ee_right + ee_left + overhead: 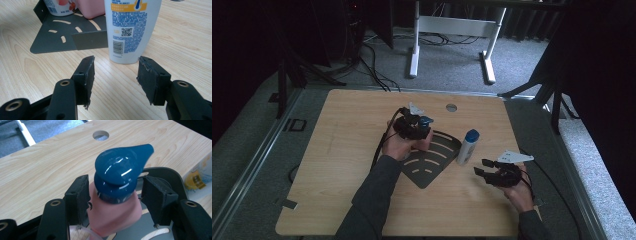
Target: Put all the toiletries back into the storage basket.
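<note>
Left gripper (113,195) seems released around the pink pump bottle (113,212); lift straight toward twelve o'clock, clearing the rack (172,173).

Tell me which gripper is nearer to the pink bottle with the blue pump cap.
Left. The left gripper has its jaws on either side of the pink bottle on the dark rack; no pad clearly presses it. The right gripper waits off the rack, facing the white bottle.
</note>
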